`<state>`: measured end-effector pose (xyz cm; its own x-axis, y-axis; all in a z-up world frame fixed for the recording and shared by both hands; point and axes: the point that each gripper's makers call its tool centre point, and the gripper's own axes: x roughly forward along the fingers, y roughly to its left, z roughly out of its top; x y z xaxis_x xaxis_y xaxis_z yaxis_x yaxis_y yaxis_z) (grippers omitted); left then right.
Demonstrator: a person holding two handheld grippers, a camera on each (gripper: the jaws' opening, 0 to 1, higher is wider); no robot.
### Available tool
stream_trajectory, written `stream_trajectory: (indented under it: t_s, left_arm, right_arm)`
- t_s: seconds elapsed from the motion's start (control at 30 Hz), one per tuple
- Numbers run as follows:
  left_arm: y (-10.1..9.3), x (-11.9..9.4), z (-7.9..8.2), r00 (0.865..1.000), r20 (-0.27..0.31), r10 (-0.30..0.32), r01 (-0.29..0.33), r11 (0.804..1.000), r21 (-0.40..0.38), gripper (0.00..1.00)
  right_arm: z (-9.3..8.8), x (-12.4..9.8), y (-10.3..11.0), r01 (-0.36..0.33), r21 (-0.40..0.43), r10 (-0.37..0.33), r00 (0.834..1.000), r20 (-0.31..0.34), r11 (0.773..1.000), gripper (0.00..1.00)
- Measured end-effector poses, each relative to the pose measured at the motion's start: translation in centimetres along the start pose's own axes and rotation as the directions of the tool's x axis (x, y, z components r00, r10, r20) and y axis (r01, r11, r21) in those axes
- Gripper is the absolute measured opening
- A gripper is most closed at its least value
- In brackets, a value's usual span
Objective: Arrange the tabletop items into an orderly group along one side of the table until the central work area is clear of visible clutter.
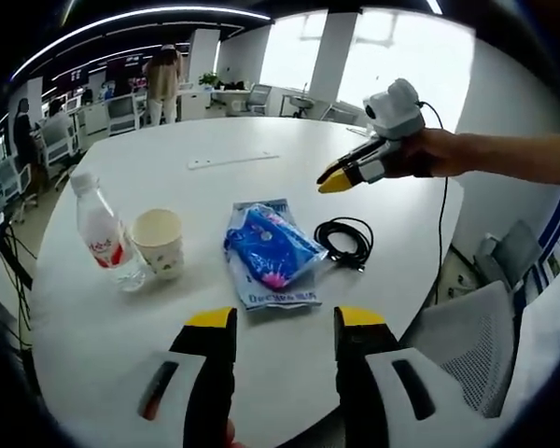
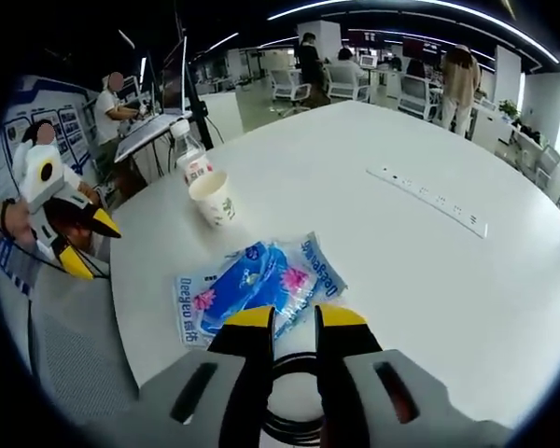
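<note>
My left gripper [image 1: 285, 322] sits at the near edge of the white table [image 1: 215, 187], yellow-tipped jaws spread wide, nothing between them. Just past the tips lies a blue wipes pack [image 1: 269, 250] on top of a flat clear packet [image 1: 271, 297] with blue print; the lettering is too small for me to read in the left gripper view. Right of the pack, toward the table's right edge, a coiled black cable [image 1: 345, 240] lies flat. Left of the pack a paper cup [image 1: 159, 241] stands upright, and a clear water bottle [image 1: 101, 229] with a red-and-white label stands just beside it, near the left edge. Further in, a long white power strip [image 1: 231, 160] lies mid-table.

In the right gripper view my right gripper [image 2: 294, 317] hangs low over the black cable [image 2: 289, 392], jaws a narrow gap apart, gripping nothing that I can see; the coil shows between and below them. Just ahead is the wipes pack [image 2: 247, 285], and the packet [image 2: 319, 266] under it reads roughly "Deeyeo". Beyond stand the cup [image 2: 213, 198] and bottle [image 2: 190, 159], then the power strip [image 2: 429, 201]. The left gripper [image 2: 86, 241] shows off the table's left edge. In the left gripper view a hand holds the right gripper [image 1: 341, 179] above the cable, well clear of it.
</note>
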<state>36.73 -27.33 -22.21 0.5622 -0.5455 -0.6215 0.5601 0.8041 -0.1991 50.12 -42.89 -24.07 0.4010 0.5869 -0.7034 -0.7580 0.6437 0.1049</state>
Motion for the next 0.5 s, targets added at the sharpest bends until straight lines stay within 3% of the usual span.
stream_trajectory:
  t_s: [0.5]
  left_arm:
    - [1.0,0.0,-0.3,1.0,-0.005,0.013,-0.013,1.0,-0.015,0.42]
  right_arm:
    - [0.8,2.2,-0.5,-0.024,-0.019,0.023,0.999,-0.026,1.0,0.15]
